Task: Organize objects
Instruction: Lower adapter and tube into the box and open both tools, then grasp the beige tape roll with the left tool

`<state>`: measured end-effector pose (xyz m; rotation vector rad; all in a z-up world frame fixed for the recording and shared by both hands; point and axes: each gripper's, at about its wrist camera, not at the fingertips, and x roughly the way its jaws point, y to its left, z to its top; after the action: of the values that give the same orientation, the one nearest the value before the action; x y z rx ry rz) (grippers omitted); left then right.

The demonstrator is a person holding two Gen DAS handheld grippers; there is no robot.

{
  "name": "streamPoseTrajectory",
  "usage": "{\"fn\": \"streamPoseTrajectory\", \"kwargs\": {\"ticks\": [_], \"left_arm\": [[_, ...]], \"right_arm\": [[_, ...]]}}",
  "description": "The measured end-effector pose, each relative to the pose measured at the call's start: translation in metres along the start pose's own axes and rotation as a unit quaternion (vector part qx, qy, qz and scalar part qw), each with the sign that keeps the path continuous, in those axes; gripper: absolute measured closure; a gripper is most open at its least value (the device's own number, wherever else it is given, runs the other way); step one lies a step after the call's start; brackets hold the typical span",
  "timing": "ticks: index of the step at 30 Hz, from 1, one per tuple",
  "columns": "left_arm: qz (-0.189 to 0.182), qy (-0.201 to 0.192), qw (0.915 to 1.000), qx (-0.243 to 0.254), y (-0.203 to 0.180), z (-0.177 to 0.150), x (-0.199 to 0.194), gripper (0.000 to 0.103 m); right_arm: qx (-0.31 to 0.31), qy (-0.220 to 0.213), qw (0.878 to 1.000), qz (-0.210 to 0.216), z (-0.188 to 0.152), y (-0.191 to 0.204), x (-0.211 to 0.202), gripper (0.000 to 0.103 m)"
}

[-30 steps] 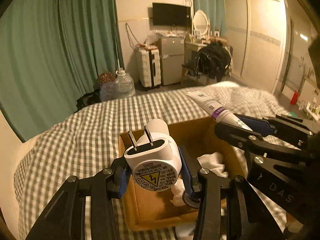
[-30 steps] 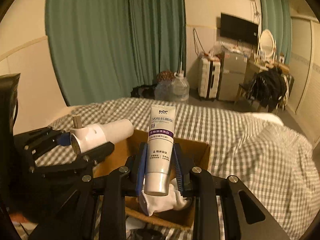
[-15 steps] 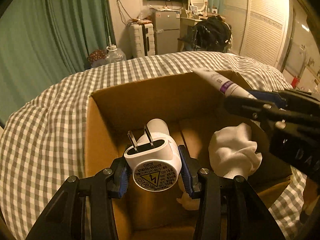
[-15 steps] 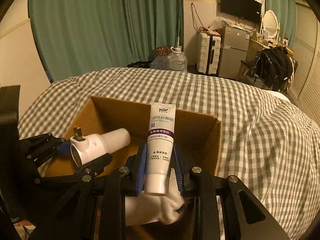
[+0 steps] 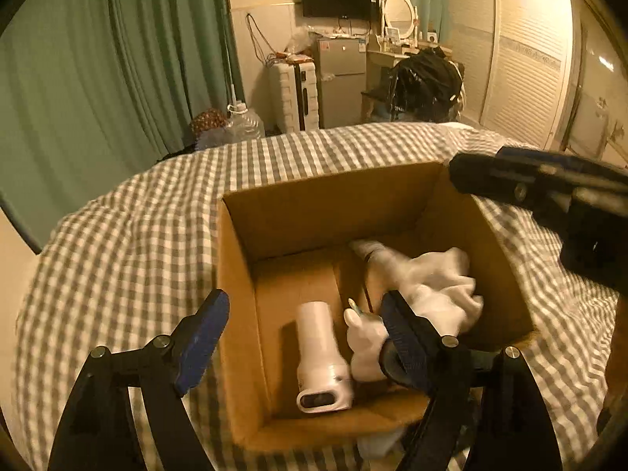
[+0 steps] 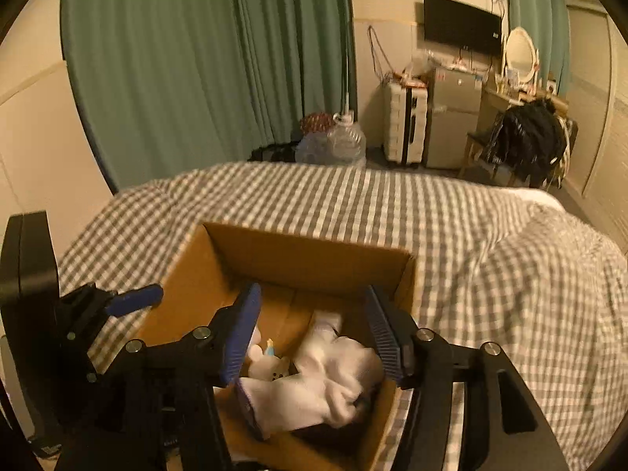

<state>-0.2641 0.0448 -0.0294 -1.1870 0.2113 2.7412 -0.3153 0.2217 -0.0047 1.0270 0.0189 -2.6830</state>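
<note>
1. The left hand-held gripper has just been opening: its jaws stand wide apart over the cardboard box and hold nothing. The white plug adapter lies on the box floor below them, near the left wall. One blue pad hangs outside that wall, the other inside; pulling back carelessly could catch the rim and drag the box across the checked bed cover.

2. Between adapter and sock lies a small white toy figure, touching the inner left finger. Lifting out could snag it.

3. The white sock lies bunched in the right half of the box. Where the toothpaste tube ended up I cannot tell; it may be tangled in the sock.

4. The right hand-held gripper has also just been opening: jaws parted, nothing pressed between the pads, the sock just beneath. Its left finger looks close to the cloth, so withdrawing may hook the sock and pull it out.

5. The soft bed gives the box poor footing; any knock could tip it.
</note>
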Motion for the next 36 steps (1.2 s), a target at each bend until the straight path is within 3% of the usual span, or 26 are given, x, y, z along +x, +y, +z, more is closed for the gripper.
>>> {"fn": "streamPoseTrajectory", "kwargs": {"ticks": [6, 9, 12, 21, 27, 36], "left_arm": [[0.012, -0.024, 0.9997, 0.0, 0.0, 0.005, -0.053, 0.02], [0.016, -0.039, 0.9991, -0.003, 0.001, 0.009, -0.081, 0.008], [0.019, -0.061, 0.9979, -0.008, 0.0, 0.008, -0.111, 0.008], [0.033, -0.075, 0.9966, -0.01, -0.003, -0.013, -0.149, 0.007], [0.043, -0.063, 0.997, -0.016, -0.011, -0.048, -0.137, 0.007], [0.03, -0.008, 0.9992, -0.026, -0.032, -0.111, -0.07, 0.007]], "right_arm": [[-0.004, -0.035, 0.999, -0.012, 0.013, 0.014, -0.061, 0.033], [-0.009, -0.058, 0.998, -0.016, 0.016, 0.023, -0.098, 0.027], [-0.018, -0.082, 0.996, -0.023, 0.02, 0.033, -0.133, 0.014], [-0.025, -0.123, 0.991, -0.04, 0.005, 0.046, -0.208, 0.01], [-0.026, -0.103, 0.993, -0.047, -0.031, 0.046, -0.207, 0.01], [0.016, -0.039, 0.997, -0.068, -0.108, 0.025, -0.144, 0.01]]}}
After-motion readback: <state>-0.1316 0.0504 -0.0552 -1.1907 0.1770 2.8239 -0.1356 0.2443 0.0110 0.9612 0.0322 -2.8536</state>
